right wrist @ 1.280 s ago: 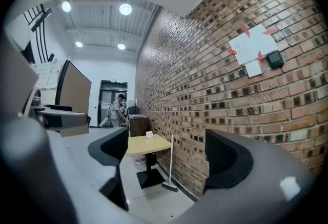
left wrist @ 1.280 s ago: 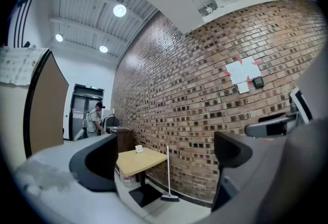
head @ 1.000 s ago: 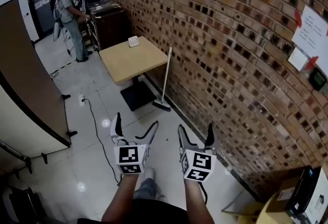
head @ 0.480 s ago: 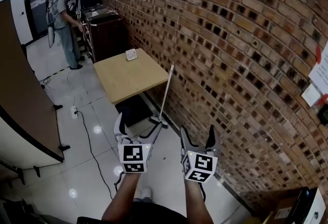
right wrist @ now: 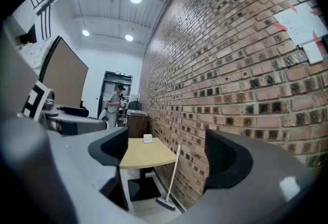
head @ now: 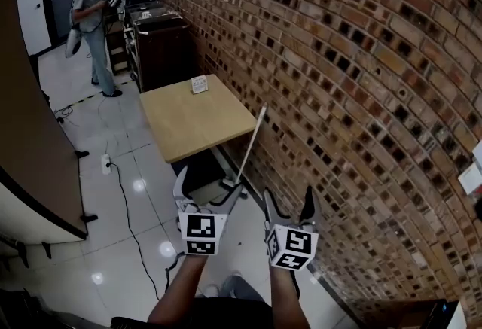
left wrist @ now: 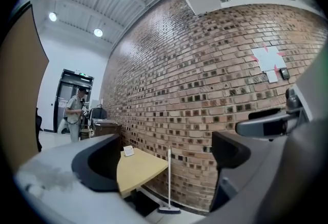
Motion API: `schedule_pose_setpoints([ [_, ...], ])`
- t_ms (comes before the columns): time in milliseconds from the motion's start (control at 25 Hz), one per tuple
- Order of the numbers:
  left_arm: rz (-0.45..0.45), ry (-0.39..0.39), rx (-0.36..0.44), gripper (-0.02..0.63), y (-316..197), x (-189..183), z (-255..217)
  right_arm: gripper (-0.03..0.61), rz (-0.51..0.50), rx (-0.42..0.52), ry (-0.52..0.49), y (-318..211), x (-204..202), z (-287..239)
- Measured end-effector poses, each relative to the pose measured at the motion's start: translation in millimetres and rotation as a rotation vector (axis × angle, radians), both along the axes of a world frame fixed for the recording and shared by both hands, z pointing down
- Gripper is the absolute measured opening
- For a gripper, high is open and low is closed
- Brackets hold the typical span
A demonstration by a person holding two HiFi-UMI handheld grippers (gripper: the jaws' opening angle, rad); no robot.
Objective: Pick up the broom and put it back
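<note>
A broom (head: 252, 143) with a pale handle leans against the brick wall (head: 339, 56), beside the wooden table (head: 197, 120); its head rests on the floor. In the head view both grippers are held level, side by side, short of the broom and apart from it. My left gripper (head: 209, 183) is open; its jaws have just been closing a little, with nothing between them. My right gripper (head: 288, 196) is open and empty. The broom (left wrist: 169, 182) shows ahead between the left jaws, and the broom (right wrist: 173, 177) also stands far ahead between the right jaws.
A small white card (head: 199, 84) stands on the table. Beyond it is a dark cabinet (head: 162, 45), and a person (head: 94, 19) stands by it. A black cable (head: 132, 207) trails over the glossy floor. A brown partition (head: 30, 132) closes the left side.
Both grippers have travelled forward along the brick wall, and the table and broom are now nearer. Nothing has been taken hold of.
</note>
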State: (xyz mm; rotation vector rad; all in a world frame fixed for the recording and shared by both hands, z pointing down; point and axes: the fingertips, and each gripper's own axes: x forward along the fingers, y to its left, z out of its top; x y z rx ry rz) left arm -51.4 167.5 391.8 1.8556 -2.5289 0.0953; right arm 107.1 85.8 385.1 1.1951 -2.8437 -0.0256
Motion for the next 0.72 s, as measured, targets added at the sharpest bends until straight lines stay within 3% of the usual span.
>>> schedule_pose_setpoints([
  [360,-0.040,0.025,0.001,0.558,-82.2,-57.4,13.3,0.462,-0.010,-0.013,-0.013,-93.9,-49.3,15.6],
  [720,-0.039,-0.032,0.013,0.546,-210.0,-106.4,-7.5,0.462,-0.042,0.000,-0.061,-231.1,-112.5,0.8],
])
